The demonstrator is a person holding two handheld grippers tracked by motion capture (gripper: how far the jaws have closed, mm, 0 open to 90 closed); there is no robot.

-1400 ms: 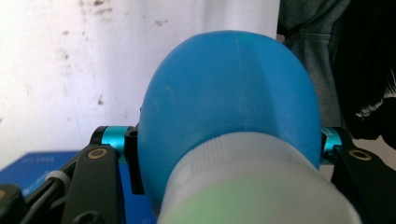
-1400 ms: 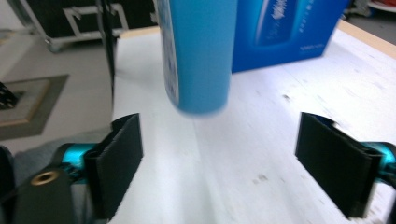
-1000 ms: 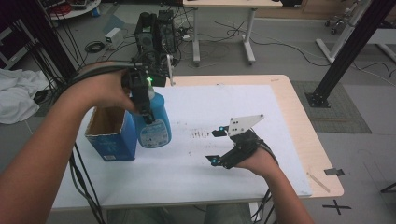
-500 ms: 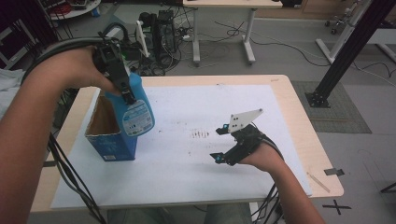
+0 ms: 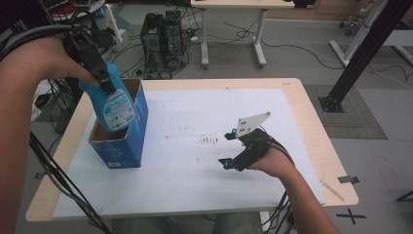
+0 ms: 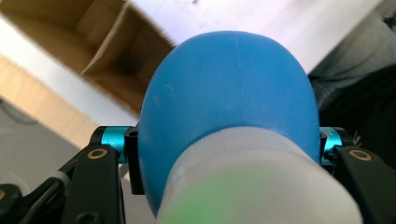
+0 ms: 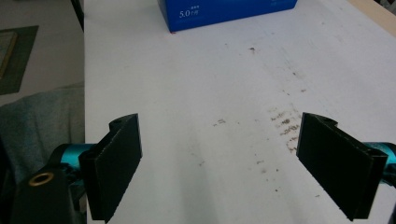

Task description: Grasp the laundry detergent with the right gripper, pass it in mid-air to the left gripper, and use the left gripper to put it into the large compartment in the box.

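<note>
The left gripper (image 5: pixel 104 80) is clenched on the neck of a blue bottle (image 5: pixel 114 105), just under its white cap (image 6: pixel 261 186); in the left gripper view the two jaws press the bottle from both sides. The bottle hangs tilted, with its bottom just inside the open top of the blue box (image 5: pixel 124 131), which stands upright at the left part of the table (image 5: pixel 311 122). The right gripper (image 5: pixel 233 147) rests low over the white sheet (image 5: pixel 195 185), well apart from the box, and its jaws are spread wide with nothing between them.

The step in hand seems to be putting the bottle into the box. To do it well, I think the bottle should first be turned more upright, so that its bottom points straight into the opening and does not catch the cardboard rim or the inner flaps (image 6: pixel 116 60). Then it should go down slowly, and the grip should be kept firm until the bottom stands on the floor of the box. The box is light and may tip or slide if the bottle pushes its wall, so the free gripper could steady its side.
</note>
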